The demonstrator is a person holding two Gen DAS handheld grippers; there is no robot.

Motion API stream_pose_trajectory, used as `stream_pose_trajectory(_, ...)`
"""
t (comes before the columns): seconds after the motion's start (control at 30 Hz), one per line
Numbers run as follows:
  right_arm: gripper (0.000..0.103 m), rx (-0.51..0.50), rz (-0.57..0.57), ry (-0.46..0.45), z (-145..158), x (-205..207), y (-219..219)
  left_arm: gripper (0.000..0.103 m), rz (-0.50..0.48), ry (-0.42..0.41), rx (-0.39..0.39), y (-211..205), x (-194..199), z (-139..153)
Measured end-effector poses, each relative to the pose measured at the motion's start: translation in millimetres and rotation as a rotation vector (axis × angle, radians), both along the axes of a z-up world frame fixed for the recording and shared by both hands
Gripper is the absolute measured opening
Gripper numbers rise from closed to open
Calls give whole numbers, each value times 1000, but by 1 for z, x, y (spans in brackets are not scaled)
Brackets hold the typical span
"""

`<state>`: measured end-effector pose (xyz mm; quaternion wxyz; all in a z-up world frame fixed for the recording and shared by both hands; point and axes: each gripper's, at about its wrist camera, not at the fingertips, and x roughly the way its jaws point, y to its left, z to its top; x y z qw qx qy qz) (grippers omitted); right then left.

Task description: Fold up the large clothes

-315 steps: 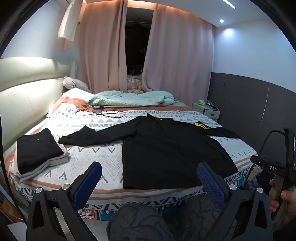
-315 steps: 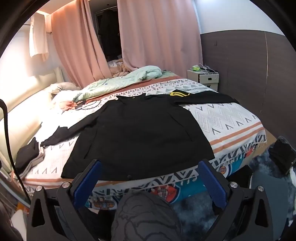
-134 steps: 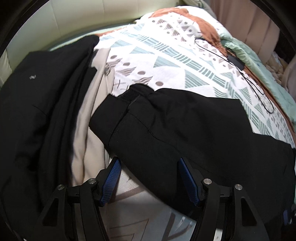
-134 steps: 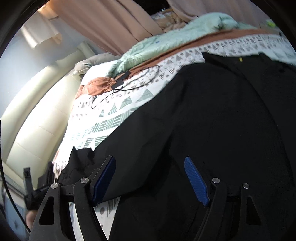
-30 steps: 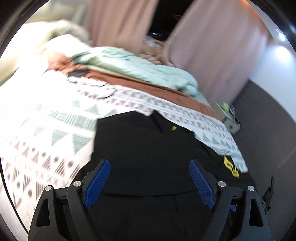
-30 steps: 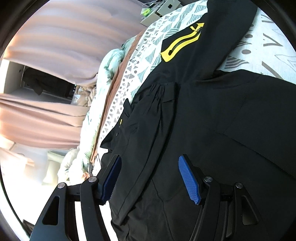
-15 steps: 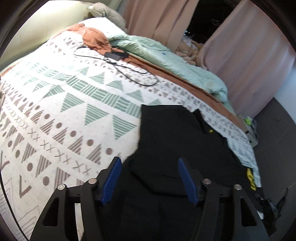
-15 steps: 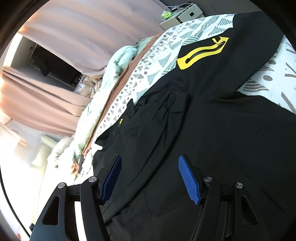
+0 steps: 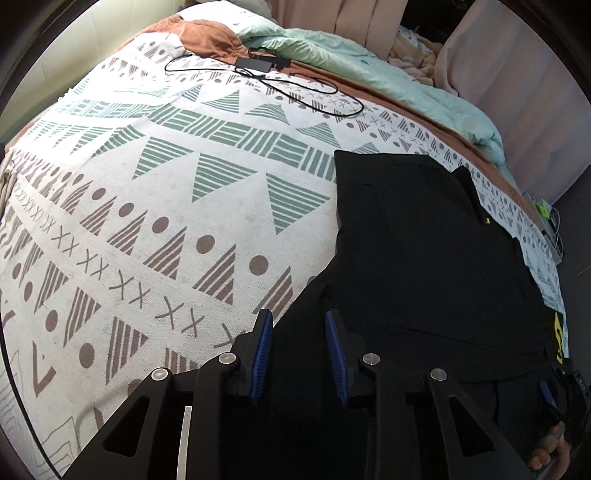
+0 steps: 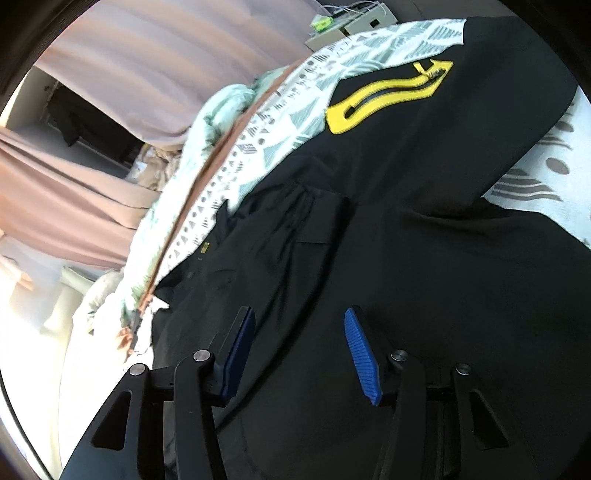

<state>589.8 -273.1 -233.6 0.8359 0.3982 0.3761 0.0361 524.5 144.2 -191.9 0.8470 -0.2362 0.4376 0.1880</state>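
A large black jacket [image 9: 424, 258] lies flat on the patterned bedspread [image 9: 166, 221], one sleeve folded over its body. My left gripper [image 9: 298, 321] hovers low over the jacket's left edge. Its jaws are closing, with black cloth between the blue pads [image 9: 263, 347] and a gap still showing. In the right wrist view the jacket [image 10: 406, 258] fills the frame, and the sleeve with the yellow zip patch [image 10: 388, 98] stretches away at the top right. My right gripper [image 10: 299, 312] sits over the jacket's body, jaws closing, with no fabric pinched.
A black charger and cable [image 9: 295, 85] lie on the bedspread beyond the jacket. A mint quilt [image 9: 369, 62] and an orange cloth [image 9: 207, 37] are bunched by the curtains [image 10: 129, 74]. A nightstand [image 10: 351, 22] stands past the bed. A person's hand [image 9: 550, 454] shows at the lower right.
My left gripper has dropped toward the jacket's left edge and its jaws have narrowed a lot. The right gripper has moved closer to the jacket and narrowed a little.
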Motion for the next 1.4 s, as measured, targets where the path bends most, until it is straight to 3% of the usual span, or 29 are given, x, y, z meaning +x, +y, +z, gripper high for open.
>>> stream_pose_trajectory(0.23,44,-4,13,9,-10,33,3,31,12,23,11,4,3,-5)
stream_pose_trajectory(0.33,36,-12,11,15,-13,41,5,31,9,44,31,4,6,-8)
stream_pose_trajectory(0.47,8,-19,-8,35,-18,43,-1,31,21,66,44,6,9,-11)
stream_pose_trajectory(0.5,6,-2,-9,33,-19,40,-3,31,25,66,40,7,9,-11)
stream_pose_trajectory(0.6,5,77,-26,45,-20,25,-12,31,34,66,42,7,8,-9)
stream_pose_trajectory(0.8,5,63,-30,42,-12,-9,-14,32,37,51,11,4,3,-2)
stream_pose_trajectory(1.0,5,62,-13,27,-15,-7,-18,45,35,4,-73,7,-1,2)
stream_pose_trajectory(1.13,5,36,24,7,-13,3,-17,71,45,-46,-59,5,-5,13)
stream_pose_trajectory(1.33,5,57,37,39,-15,8,-18,73,32,-83,-39,1,-6,22)
stream_pose_trajectory(1.4,16,99,46,61,-17,8,-22,73,31,-96,-38,0,-7,25)
